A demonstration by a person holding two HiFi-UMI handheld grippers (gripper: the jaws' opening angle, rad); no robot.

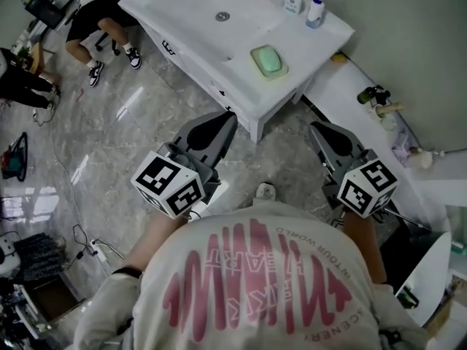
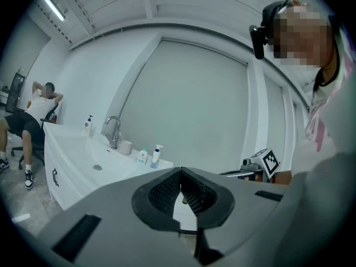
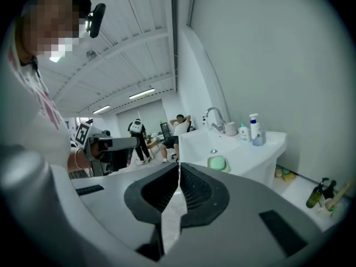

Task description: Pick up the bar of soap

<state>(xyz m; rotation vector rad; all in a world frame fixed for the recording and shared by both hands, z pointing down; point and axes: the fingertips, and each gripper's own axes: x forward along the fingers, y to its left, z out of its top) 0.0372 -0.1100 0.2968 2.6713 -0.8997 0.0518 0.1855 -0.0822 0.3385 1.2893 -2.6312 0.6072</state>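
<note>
Standing short of the white tabletop, the person is holding one tool in each hand, both tips pointing toward its near front edge and both stopping clear of it, over the marble floor.

The left tool is showing its jaws pressed together at the tips in the left gripper view. Nothing is sitting between the ribbed pads. The right tool is likewise fully closed in the right gripper view, with its pad tips meeting and nothing gripped.

The bar of soap, pale green, is lying flat in a green dish on the tabletop, near the front edge at the corner closest to the right tool. Neither tool is touching it.

A basin is lying sunk into the middle of the tabletop, its drain showing at the bottom. A tap is rising from the back edge of the tabletop, and a cup is standing just beside the tap. A small bottle and a pump bottle are standing side by side along that same back edge, behind the soap and well apart from it.

A seated person is leaning back in a chair beyond the far end of the tabletop. The toe of a shoe is showing on the floor in front of the tabletop, between the two tools.
</note>
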